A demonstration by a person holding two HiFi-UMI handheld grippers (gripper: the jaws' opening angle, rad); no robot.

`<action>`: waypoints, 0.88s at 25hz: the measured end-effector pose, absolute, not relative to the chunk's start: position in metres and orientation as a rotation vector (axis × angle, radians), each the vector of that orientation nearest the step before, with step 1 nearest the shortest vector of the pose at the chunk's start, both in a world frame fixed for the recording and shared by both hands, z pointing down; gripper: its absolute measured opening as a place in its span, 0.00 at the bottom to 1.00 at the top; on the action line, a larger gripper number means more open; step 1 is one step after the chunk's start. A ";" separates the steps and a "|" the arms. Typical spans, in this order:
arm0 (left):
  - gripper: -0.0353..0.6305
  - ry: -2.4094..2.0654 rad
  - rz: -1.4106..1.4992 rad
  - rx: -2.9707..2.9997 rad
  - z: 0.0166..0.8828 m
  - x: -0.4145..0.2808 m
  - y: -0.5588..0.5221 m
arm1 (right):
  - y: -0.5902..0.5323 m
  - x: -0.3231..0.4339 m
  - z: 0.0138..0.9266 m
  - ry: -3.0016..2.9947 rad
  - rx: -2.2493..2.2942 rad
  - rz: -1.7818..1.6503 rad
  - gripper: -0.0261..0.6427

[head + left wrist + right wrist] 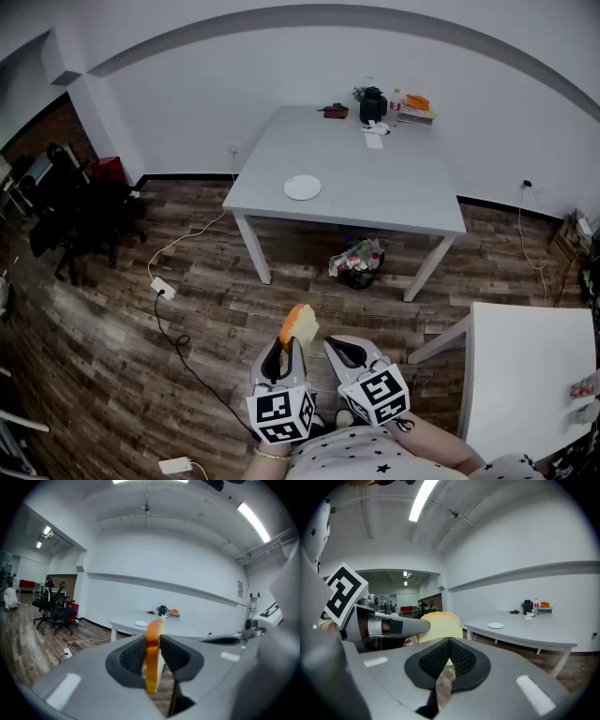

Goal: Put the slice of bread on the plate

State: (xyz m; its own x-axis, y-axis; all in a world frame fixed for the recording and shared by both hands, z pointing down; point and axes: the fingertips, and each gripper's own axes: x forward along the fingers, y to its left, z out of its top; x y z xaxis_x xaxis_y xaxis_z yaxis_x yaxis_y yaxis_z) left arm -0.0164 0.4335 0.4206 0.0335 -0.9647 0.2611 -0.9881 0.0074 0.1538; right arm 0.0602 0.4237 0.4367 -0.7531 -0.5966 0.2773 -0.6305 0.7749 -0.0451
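Note:
A slice of bread [298,326] with an orange crust stands on edge between the pads of my left gripper [286,345], which is shut on it, over the wooden floor. In the left gripper view the bread slice [153,653] fills the gap between the black pads. My right gripper [333,345] hangs just right of it, jaws together and holding nothing. From the right gripper [449,645] view the bread slice [438,625] shows behind the closed tips. The white plate [302,187] lies near the front left of the grey table [375,211], well ahead of both grippers.
A black kettle [373,105] and small items stand at the table's far edge. A full trash bag [356,262] sits under the table. Office chairs [75,211] stand at the left, a cable with a power strip [162,288] crosses the floor, and a white table [525,375] is at the right.

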 end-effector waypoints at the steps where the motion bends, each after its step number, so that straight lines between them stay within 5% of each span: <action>1: 0.20 -1.996 0.113 2.022 0.422 -0.020 0.434 | 0.424 0.057 0.438 -2.719 0.957 0.196 0.04; 22: 0.20 -1.981 0.133 1.995 0.449 -0.075 0.424 | 0.413 0.003 0.456 -2.709 0.935 0.216 0.04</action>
State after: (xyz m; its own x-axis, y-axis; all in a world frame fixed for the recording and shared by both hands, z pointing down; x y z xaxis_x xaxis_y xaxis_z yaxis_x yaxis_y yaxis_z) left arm -0.0753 0.4244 0.4487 0.0311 -0.9563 0.2906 -0.9865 0.0174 0.1626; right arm 0.0034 0.4133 0.4558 -0.7566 -0.5823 0.2975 -0.6222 0.7811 -0.0533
